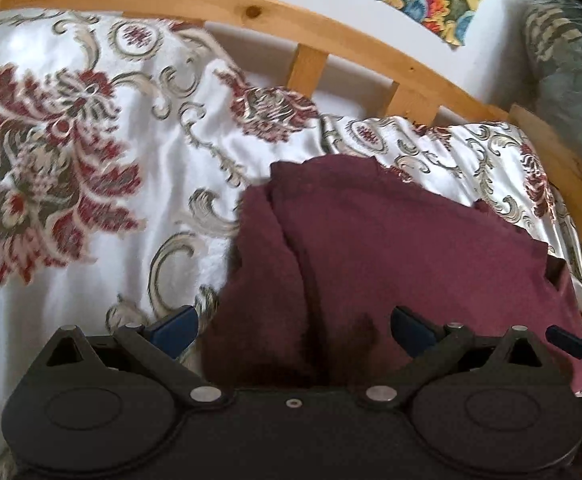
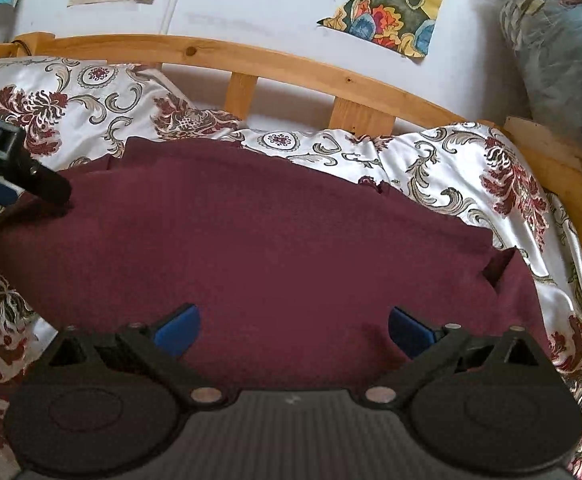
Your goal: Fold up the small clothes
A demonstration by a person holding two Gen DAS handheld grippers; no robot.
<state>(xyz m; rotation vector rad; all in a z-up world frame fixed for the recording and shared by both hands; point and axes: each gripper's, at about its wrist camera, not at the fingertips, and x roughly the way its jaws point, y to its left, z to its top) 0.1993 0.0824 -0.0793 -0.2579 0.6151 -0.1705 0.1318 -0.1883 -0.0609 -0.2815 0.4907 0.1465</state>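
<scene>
Garment (image 2: 259,240): maroon cloth lying folded on flowered bedspread (image 2: 471,168), near wooden bed rail (image 2: 291,68).
Right hand-held gripper (image 2: 294,330): hovering over cloth, spread wide, pinching nothing.
Left hand-held gripper (image 1: 293,328): spread over cloth's left edge, gripping nothing.

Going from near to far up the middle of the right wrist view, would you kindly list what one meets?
Right gripper, open → maroon garment → floral bedspread → wooden bed rail → white wall.
</scene>
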